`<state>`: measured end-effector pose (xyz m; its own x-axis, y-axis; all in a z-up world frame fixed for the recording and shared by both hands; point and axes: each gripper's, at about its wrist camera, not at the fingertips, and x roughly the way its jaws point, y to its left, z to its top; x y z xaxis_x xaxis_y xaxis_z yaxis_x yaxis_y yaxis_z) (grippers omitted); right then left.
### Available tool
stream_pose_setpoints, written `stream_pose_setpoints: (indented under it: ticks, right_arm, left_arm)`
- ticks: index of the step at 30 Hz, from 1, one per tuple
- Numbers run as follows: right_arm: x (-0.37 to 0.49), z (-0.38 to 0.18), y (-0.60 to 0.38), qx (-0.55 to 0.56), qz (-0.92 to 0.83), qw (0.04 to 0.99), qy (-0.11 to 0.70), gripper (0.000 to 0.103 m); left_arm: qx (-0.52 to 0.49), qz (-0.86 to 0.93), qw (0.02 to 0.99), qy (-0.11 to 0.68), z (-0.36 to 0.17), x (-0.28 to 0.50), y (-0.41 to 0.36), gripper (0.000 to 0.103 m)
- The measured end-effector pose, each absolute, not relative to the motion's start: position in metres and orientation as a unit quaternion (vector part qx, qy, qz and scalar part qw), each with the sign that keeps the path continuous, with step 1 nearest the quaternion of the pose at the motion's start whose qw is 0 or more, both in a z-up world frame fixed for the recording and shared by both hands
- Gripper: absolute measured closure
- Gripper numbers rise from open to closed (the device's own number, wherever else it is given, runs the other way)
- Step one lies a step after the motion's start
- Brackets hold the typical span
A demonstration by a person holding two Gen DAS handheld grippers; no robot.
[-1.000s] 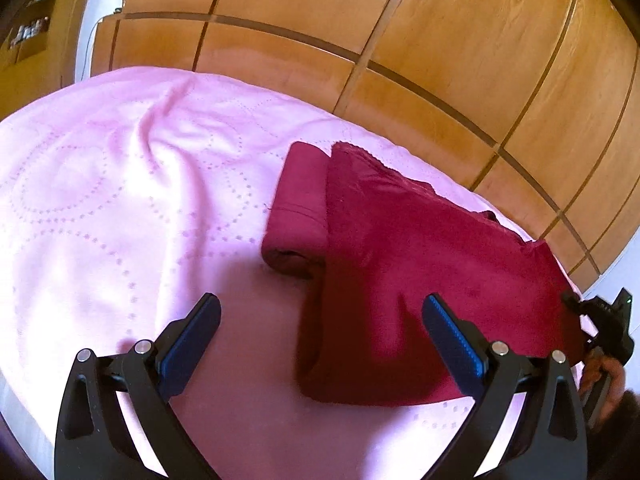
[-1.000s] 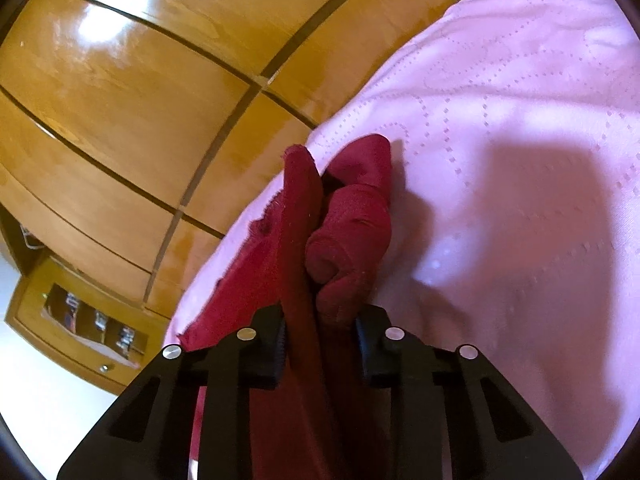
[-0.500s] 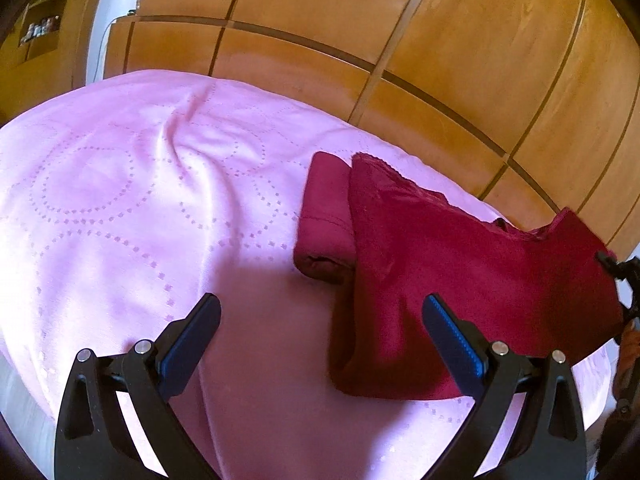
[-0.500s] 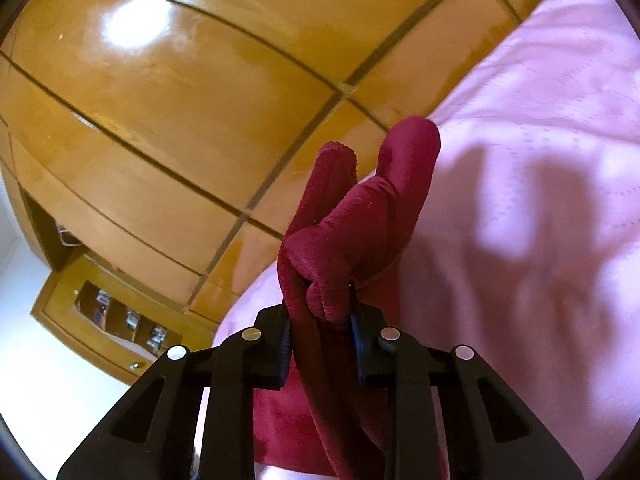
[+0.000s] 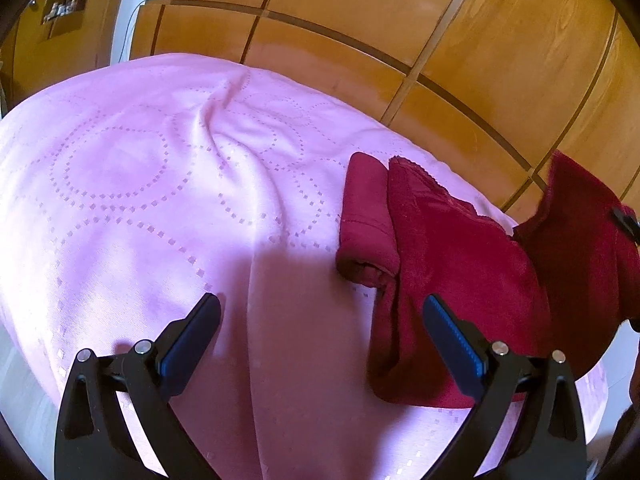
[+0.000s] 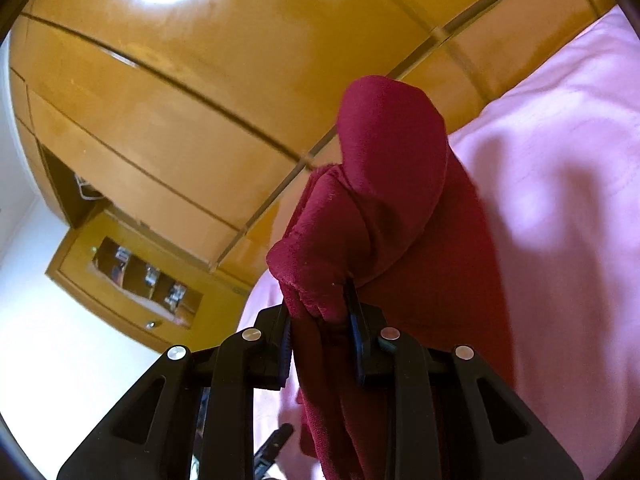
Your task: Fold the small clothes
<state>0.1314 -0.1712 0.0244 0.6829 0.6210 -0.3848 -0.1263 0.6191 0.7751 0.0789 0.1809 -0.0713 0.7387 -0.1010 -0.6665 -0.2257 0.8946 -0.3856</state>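
Wardrobe (image 5: 460, 32) behind garment (image 5: 460, 264), bedspread (image 5: 160, 200)

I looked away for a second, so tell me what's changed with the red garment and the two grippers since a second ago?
The right gripper, clamped on the red garment throughout, has lifted its end up off the pink bedspread, so that side now stands raised. The left gripper stayed open, holding nothing, hovering over the bedspread. The garment's rolled sleeve still lies flat.
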Motion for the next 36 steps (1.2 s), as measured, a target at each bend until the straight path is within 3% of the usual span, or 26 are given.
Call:
stream_pose_setpoints:
  ticks: [13,23,30,32,33,35,36]
  right_arm:
    - [0.132,0.009,-0.138,0.344,0.222,0.846,0.343,0.081]
    - [0.103,0.017,-0.244,0.362,0.136,0.877,0.286,0.081]
    - [0.101,-0.026,-0.306,0.402,0.069,0.86,0.305,0.081]
    - [0.1,-0.035,-0.313,0.394,0.054,0.861,0.316,0.081]
    - [0.099,-0.039,-0.317,0.387,0.044,0.862,0.323,0.079]
    - [0.097,-0.046,-0.326,0.374,0.004,0.864,0.338,0.051]
    - [0.094,-0.05,-0.336,0.376,-0.015,0.863,0.338,0.046]
  left_arm:
    - [-0.24,0.007,0.9,0.364,-0.07,0.08,0.178,0.002]
    - [-0.319,-0.046,0.882,0.345,-0.07,0.09,0.185,0.003]
    - [-0.347,-0.062,0.869,0.346,-0.065,0.119,0.183,0.004]
    - [-0.347,-0.073,0.867,0.351,-0.065,0.124,0.18,0.011]
    - [-0.347,-0.079,0.864,0.357,-0.066,0.126,0.178,0.013]
    - [-0.329,-0.075,0.864,0.375,-0.071,0.132,0.172,0.013]
    - [-0.32,-0.069,0.863,0.384,-0.074,0.135,0.17,0.013]
